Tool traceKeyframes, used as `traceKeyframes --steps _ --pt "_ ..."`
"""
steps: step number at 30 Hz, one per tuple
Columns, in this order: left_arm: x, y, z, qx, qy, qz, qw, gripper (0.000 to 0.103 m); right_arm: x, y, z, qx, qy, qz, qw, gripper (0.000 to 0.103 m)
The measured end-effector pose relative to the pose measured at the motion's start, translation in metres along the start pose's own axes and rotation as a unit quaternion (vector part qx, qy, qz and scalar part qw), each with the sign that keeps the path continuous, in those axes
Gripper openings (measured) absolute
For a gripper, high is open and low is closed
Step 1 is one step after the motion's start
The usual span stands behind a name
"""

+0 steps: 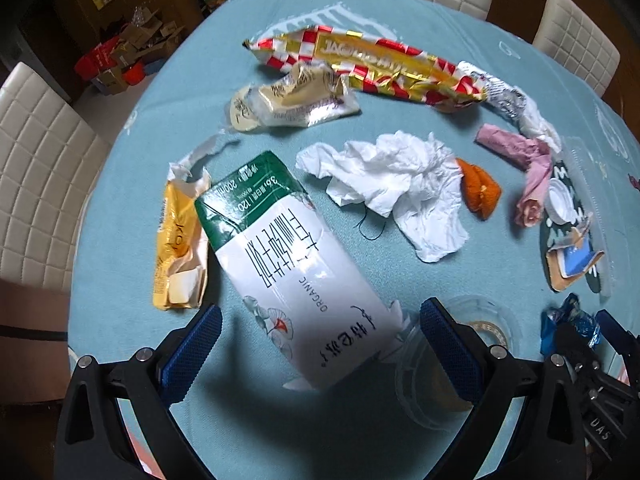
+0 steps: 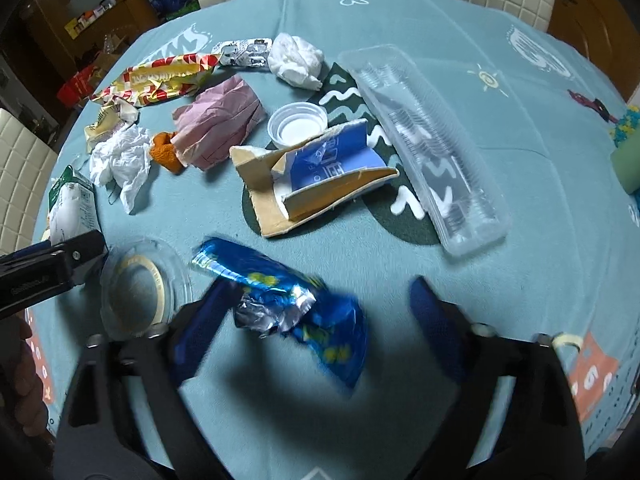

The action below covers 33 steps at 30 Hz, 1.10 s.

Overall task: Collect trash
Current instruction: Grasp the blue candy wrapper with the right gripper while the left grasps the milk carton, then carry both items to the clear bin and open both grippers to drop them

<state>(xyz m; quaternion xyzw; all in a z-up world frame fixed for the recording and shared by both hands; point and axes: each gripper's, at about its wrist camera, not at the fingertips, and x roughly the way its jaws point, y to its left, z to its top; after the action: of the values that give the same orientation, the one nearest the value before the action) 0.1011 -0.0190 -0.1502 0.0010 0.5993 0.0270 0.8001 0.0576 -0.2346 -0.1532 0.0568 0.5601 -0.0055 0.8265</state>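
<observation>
While pointing steeply down at the bench [image 1: 132,216], left gripper [image 1: 320,354] jaws released, straddling milk carton [image 1: 292,276] at six o'clock. Right gripper [image 2: 320,322] jaws released around blue wrapper [image 2: 296,304]. Farther, crumpled tissue [image 1: 392,180] at twelve.

The right gripper [image 2: 316,328] straddles a blue wrapper [image 2: 292,308] on the teal cloth [image 2: 500,280], jaws apart, the left finger [image 2: 200,336] touching it. Left lies a clear lid [image 2: 140,284]; the left gripper [image 2: 48,272] enters at the left edge. Farther off: torn carton [image 2: 312,176], white cap [image 2: 298,124], pink paper [image 2: 216,124], clear tray [image 2: 428,144].
</observation>
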Motion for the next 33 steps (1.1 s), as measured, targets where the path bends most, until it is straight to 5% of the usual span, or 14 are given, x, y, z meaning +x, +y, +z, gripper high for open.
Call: traceKeyframes --steps 2,6,10,22,33 --pt "0.005 0.001 0.001 -0.003 0.006 0.0 1.0 0.096 0.0 0.001 0.003 -0.005 -0.004 0.012 1.0 0.06" --pt "0.005 0.006 0.0 -0.014 0.001 -0.007 0.9999 0.069 -0.003 0.009 0.003 -0.026 -0.008 0.012 1.0 0.053" --pt "-0.002 0.012 -0.002 -0.028 -0.007 -0.033 0.9991 0.06 -0.009 0.016 0.001 -0.036 -0.015 0.017 0.999 0.046" --pt "-0.053 0.039 -0.033 -0.041 -0.054 -0.042 0.9968 0.058 -0.047 0.051 -0.014 -0.079 -0.046 0.042 0.995 0.045" --pt "-0.055 0.139 -0.063 -0.093 -0.057 0.013 0.994 0.058 -0.055 0.143 -0.018 -0.165 -0.045 0.098 0.98 0.045"
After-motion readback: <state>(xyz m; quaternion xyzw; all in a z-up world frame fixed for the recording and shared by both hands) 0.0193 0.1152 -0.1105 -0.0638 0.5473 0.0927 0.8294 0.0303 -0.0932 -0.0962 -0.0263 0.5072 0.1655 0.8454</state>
